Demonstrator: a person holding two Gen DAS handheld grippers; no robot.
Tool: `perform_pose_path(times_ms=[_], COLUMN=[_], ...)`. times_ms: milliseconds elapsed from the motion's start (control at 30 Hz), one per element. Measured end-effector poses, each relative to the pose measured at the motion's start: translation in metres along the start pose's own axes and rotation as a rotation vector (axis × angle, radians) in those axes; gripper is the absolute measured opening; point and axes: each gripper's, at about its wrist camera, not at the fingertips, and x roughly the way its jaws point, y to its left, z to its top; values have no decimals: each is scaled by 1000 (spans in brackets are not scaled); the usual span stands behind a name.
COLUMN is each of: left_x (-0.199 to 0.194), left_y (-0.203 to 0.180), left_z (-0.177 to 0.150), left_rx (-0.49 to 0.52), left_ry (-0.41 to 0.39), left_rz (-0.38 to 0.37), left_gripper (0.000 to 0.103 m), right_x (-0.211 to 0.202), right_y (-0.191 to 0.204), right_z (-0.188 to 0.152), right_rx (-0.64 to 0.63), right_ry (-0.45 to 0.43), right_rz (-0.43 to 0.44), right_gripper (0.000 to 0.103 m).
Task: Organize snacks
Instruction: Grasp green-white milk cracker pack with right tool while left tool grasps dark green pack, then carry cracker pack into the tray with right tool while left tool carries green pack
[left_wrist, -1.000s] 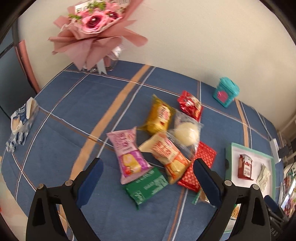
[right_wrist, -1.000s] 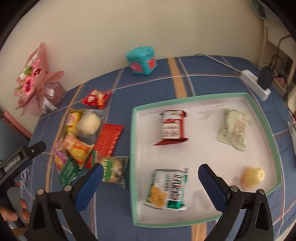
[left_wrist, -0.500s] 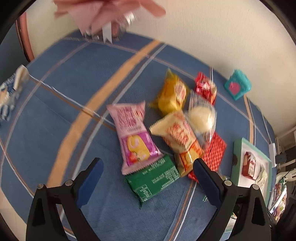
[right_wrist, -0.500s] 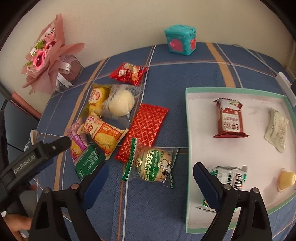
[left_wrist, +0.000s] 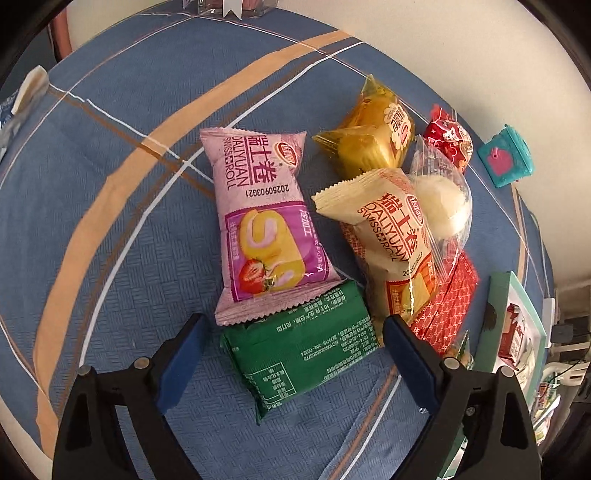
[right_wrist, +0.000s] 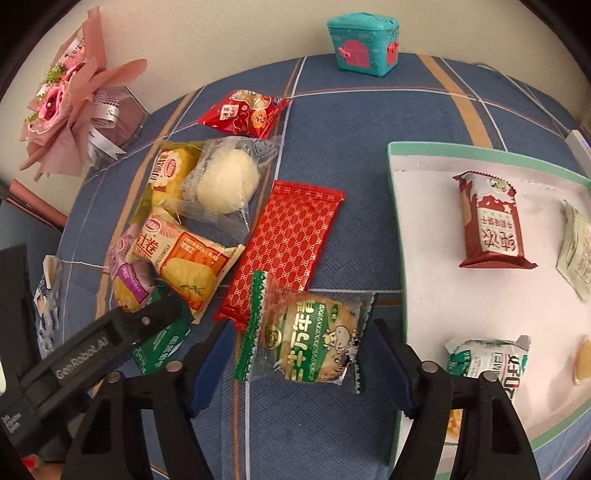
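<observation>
A pile of snack packets lies on the blue cloth. My left gripper (left_wrist: 291, 328) is open, its fingers on either side of a green packet (left_wrist: 299, 347), below a pink Swiss-roll packet (left_wrist: 262, 229) and a cream Swiss-roll packet (left_wrist: 391, 236). My right gripper (right_wrist: 303, 343) is open around a green-edged rice-cracker packet (right_wrist: 310, 343), just left of the white tray (right_wrist: 397, 221). The tray holds a dark red packet (right_wrist: 491, 225), a pale packet (right_wrist: 576, 254) and a green-white packet (right_wrist: 487, 362). The left gripper's body (right_wrist: 103, 339) shows in the right wrist view.
A red patterned packet (right_wrist: 288, 240), a clear-wrapped white bun (right_wrist: 227, 182), a yellow cake packet (right_wrist: 170, 177) and a small red packet (right_wrist: 243, 112) lie in the pile. A teal toy box (right_wrist: 364, 44) and a pink bouquet (right_wrist: 70, 99) stand at the wall.
Both grippers moved forward and down toward the pile. The left one now straddles the green packet; the right one swung left from the tray to the rice-cracker packet.
</observation>
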Motion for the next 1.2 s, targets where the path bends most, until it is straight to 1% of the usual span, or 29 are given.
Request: perform_pose_path(times_ms=[100,167,300,333,433,567,733,900,933,1067,1200], left_x=[-1,-3,-5,-9,-15,-23,-33,-50,-54,-74,-93], left_y=[0,-1,-2,2,7,10,6,9,10,9,3], left_z=[-1,0,-2,-1,-3,-9,-15,-19,-19,-22,-22], left_rx=[-6,-7,-13,-16,-27,-29,-29,-63,-64,-66,-45], left_ry=[-7,-11,-17,-18,-18,-24,-34,-47,-53,-103,-156], left_rz=[5,7,8,6,-3,0,-13,-67,-68,-74,-64], left_gripper=[87,78,75,74,73,72,72,72,72,72,72], right_x=[6,11,13,12,11,9,-1,-17,-21,-40,-56], right_y=[2,1,1,0,-1,-3,-2,0,0,1,2], right_z=[1,-1,0,1,0,-1,-2,-2,-1,-1,5], right_rx=[-6,0,-5,-4,-6,-3,-11,-2,-1,0,12], right_ry=[12,22,18,15,8,3,-10,-31,-39,-69,-98], right_rz=[-14,-16,-22,-23,-32,-27,-19,8,10,0,2], right_gripper=[74,74,71,69,60,57,56,56,56,56,56])
